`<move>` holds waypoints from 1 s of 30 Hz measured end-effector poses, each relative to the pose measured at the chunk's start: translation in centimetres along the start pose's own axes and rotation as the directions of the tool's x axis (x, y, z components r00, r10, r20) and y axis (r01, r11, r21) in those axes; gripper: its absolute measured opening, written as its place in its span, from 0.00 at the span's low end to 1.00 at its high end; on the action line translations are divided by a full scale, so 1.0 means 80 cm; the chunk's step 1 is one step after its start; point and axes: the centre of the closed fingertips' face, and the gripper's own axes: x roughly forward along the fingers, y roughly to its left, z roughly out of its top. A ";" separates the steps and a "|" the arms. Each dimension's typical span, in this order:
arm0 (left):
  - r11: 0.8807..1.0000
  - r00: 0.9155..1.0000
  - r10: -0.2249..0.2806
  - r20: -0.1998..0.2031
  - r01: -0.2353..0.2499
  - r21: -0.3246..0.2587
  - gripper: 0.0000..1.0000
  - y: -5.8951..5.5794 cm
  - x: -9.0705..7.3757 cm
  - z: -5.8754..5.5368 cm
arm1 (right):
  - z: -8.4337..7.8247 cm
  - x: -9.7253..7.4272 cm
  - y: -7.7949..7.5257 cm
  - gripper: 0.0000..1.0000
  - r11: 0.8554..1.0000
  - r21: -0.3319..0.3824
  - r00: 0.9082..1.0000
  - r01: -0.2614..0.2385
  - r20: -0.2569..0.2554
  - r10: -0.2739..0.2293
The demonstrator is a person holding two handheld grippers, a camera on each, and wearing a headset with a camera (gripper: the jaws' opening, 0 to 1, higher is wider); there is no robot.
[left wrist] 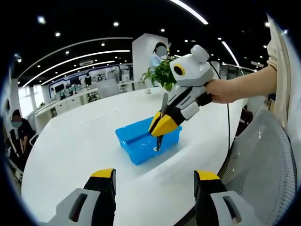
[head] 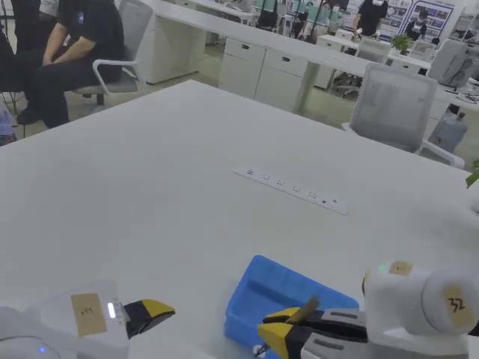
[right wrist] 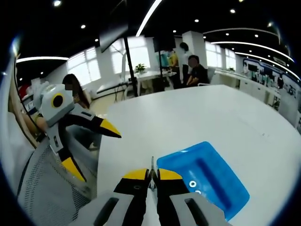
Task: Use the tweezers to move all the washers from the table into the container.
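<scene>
Your R gripper point(right wrist: 151, 178) clamps the tweezers point(left wrist: 158, 140), tips in the blue tray point(left wrist: 134, 141) nr a washer point(right wrist: 192, 183); L gripper point(left wrist: 155, 175) fingers apart.

We sit in an open-plan office: our white table point(head: 150, 187) has a socket strip point(head: 292, 191) set in it, mesh chairs point(head: 393, 108) stand by its far edge, desks with drawer units point(head: 258, 71) line up beyond, and strip lights point(left wrist: 188, 12) run overhead.

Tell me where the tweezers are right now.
Clamped in the right gripper, seen at the centre of the left gripper view, the tweezers point down with their tips inside the blue container.
</scene>
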 end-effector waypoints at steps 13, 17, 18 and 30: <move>1.000 1.000 0.008 0.006 -0.008 -0.004 0.67 0.002 -0.001 0.002 | 0.037 0.005 -0.026 0.03 1.000 -0.013 0.999 0.018 0.041 -0.017; 1.000 1.000 0.009 0.006 -0.009 -0.005 0.67 0.002 -0.001 0.002 | 0.042 0.013 -0.035 0.03 1.000 0.007 0.998 0.028 0.050 -0.028; 1.000 1.000 0.010 0.006 -0.010 -0.005 0.67 0.002 -0.001 0.002 | 0.042 0.015 -0.037 0.03 1.000 0.008 0.998 0.030 0.048 -0.031; 1.000 1.000 0.006 0.005 -0.005 -0.006 0.67 0.001 -0.001 0.001 | 0.033 0.038 -0.064 0.03 0.999 0.015 0.999 0.050 -0.010 -0.050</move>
